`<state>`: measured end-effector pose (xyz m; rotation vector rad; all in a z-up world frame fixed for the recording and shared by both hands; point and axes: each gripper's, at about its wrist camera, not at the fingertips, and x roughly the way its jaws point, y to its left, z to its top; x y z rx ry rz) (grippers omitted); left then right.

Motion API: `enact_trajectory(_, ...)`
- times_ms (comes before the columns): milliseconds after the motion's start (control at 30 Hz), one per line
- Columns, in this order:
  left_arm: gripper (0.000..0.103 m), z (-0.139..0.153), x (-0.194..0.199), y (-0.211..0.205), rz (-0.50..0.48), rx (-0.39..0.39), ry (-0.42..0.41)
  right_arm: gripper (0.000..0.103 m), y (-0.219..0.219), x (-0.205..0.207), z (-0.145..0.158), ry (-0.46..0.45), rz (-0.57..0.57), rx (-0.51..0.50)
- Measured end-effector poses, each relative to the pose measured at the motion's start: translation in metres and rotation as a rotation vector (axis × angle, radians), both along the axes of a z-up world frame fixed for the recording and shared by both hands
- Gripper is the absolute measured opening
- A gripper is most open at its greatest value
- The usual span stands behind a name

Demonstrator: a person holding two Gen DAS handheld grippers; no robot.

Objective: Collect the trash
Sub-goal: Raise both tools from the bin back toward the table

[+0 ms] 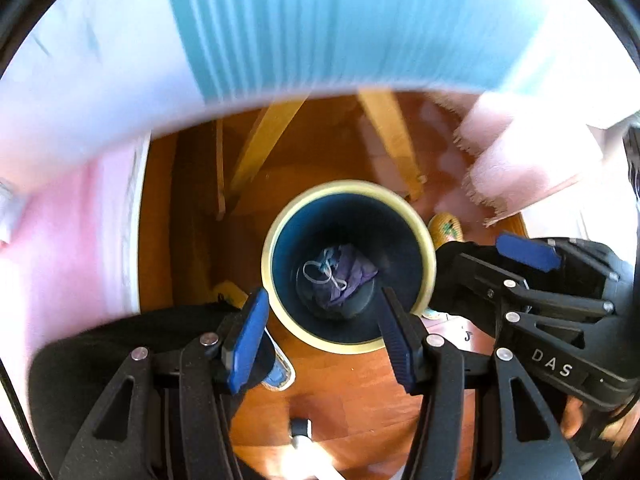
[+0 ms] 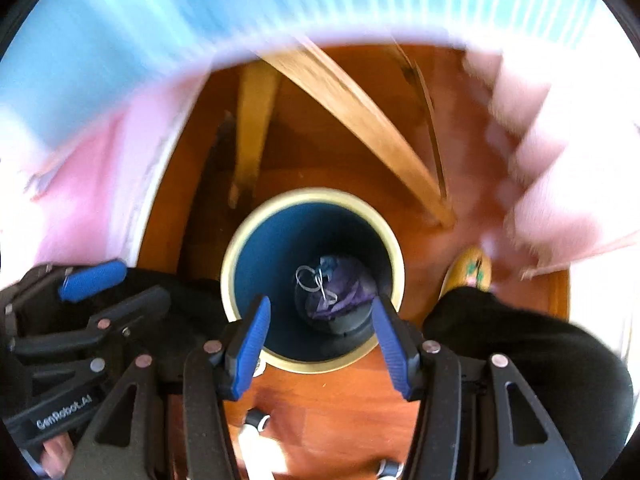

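Observation:
A round blue bin with a cream rim (image 1: 348,186) (image 2: 312,194) stands on the wooden floor, and I look straight down into it. At its bottom lies a crumpled purple piece of trash with white strings (image 1: 340,276) (image 2: 336,288). My left gripper (image 1: 322,308) hovers above the bin's mouth, open, with nothing between its blue pads. My right gripper (image 2: 320,312) hangs open beside it over the same bin, also empty. Each gripper shows at the edge of the other's view: a right pad (image 1: 528,252), a left pad (image 2: 92,280).
Wooden table legs (image 1: 392,140) (image 2: 360,120) stand just behind the bin, under a blue-striped cloth (image 1: 340,20). Pink fabric (image 1: 72,240) hangs at left and right. A yellow slipper (image 2: 472,270) and a person's black trouser legs (image 2: 540,360) flank the bin. A castor (image 1: 300,428) sits near the bottom.

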<state>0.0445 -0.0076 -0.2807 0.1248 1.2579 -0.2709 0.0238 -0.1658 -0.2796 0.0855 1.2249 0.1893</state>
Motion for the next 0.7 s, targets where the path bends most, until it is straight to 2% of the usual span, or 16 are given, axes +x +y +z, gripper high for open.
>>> enact_trajectory(133,0.054,0.04,-0.017,0.0,-0.09,-0.01,-0.067,0.054,-0.008,-0.014,0.04,-0.074,0.035,-0.009)
enact_trajectory(233,0.054,0.078,-0.026,0.002,-0.152,-0.014,-0.129,0.054,-0.021,-0.024,0.083,-0.151,0.053,-0.026)
enact_trajectory(300,0.057,0.104,-0.029,0.005,-0.175,-0.047,-0.152,0.054,-0.028,-0.03,0.112,-0.199,0.07,-0.034)
enact_trajectory(367,0.065,0.136,-0.028,0.012,-0.186,-0.102,-0.172,0.054,-0.033,-0.035,0.136,-0.228,0.095,-0.028)
enact_trajectory(433,0.065,0.163,-0.027,0.013,-0.196,-0.127,-0.209,0.054,-0.039,-0.04,0.161,-0.25,0.108,-0.009)
enact_trajectory(600,0.067,0.229,-0.01,0.013,-0.217,-0.133,-0.315,0.054,-0.058,-0.04,0.23,-0.36,0.076,0.054)
enact_trajectory(667,0.083,0.25,-0.001,0.01,-0.226,-0.131,-0.352,0.054,-0.067,-0.034,0.256,-0.415,0.054,0.078)
enact_trajectory(700,0.087,0.261,0.004,0.007,-0.233,-0.132,-0.377,0.054,-0.069,-0.032,0.265,-0.435,0.048,0.086)
